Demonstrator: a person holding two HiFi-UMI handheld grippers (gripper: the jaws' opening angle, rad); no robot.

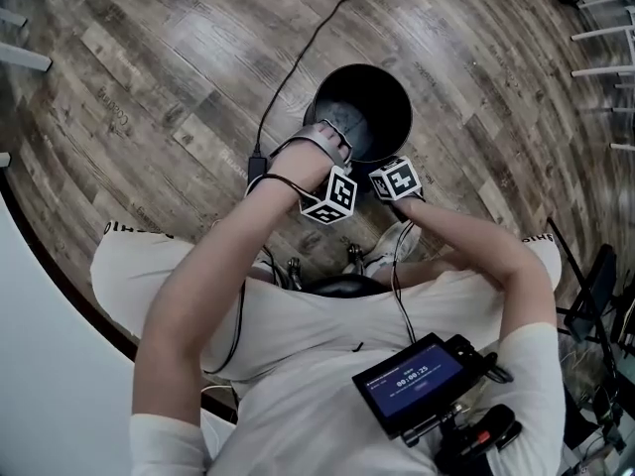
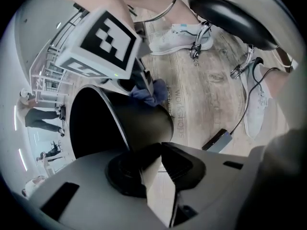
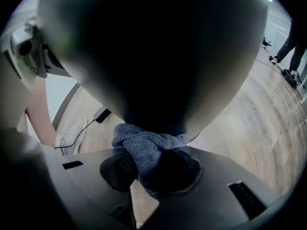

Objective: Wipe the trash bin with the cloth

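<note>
The black trash bin (image 1: 362,107) stands on the wooden floor in the head view, mouth up. My left gripper (image 1: 342,145) is shut on its near rim. In the left gripper view the bin's thin wall (image 2: 139,121) runs down between the closed jaws of that gripper (image 2: 156,152). My right gripper (image 1: 382,174) hangs just right of it, low against the bin's near outer side. It is shut on a bunched blue cloth (image 3: 144,150), which presses against the bin's dark outer wall (image 3: 158,56). The cloth (image 2: 153,92) also shows beside the rim in the left gripper view.
A black cable (image 1: 298,58) runs across the floor to a small black box (image 1: 256,167) left of the bin. A black stool seat (image 1: 342,286) and the person's shoes (image 1: 392,246) lie close in front. Metal racks (image 1: 605,38) stand at the right edge.
</note>
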